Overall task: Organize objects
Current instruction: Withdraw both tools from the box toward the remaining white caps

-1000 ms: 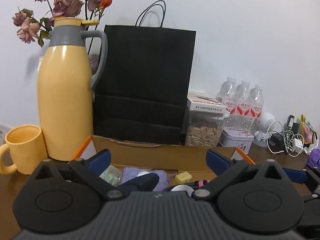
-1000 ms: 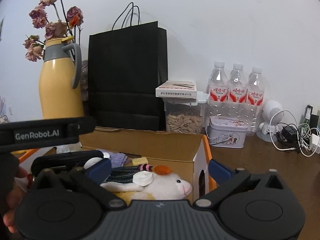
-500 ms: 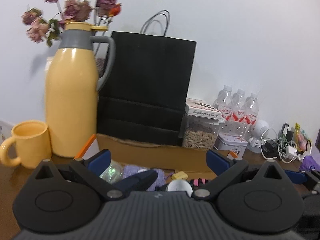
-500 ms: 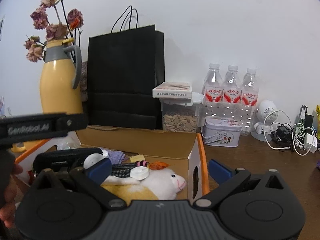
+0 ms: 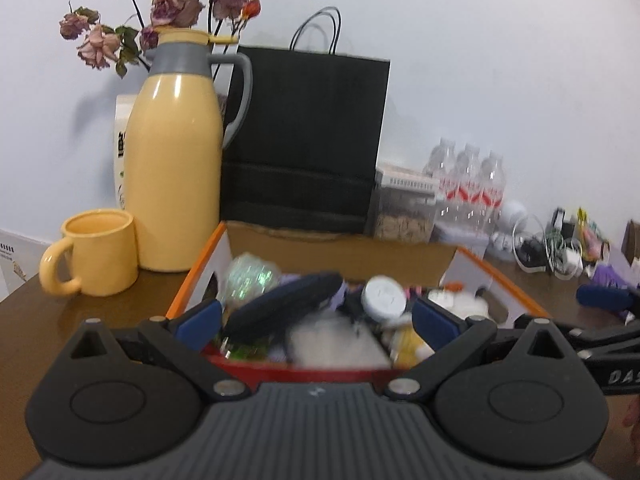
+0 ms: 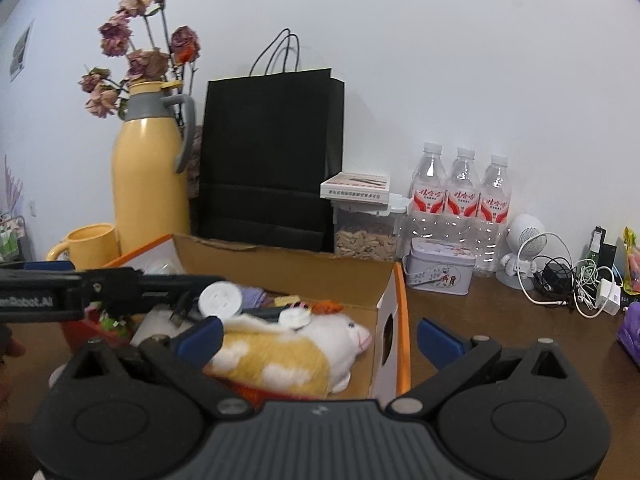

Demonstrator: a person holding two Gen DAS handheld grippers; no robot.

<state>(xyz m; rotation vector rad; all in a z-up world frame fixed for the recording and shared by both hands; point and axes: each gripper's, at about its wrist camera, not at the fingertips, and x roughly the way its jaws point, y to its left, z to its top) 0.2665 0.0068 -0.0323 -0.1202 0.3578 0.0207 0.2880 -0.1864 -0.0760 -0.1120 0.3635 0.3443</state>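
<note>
Risen over the cardboard box [image 5: 340, 248], left hand-held gripper [image 5: 316, 322] gapes wide, empty; right hand-held gripper [image 6: 320, 334] likewise.

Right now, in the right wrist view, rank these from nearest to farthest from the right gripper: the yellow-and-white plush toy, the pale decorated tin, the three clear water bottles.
1. Yellow-and-white plush toy: in the box, by the right gripper, left.
2. Pale decorated tin: table, right of the box.
3. Three clear water bottles: behind the tin, at the wall.

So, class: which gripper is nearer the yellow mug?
The left. The left gripper hangs over the box, which sits right beside the mug. The right gripper is at the box's far side, over its right wall.
</note>
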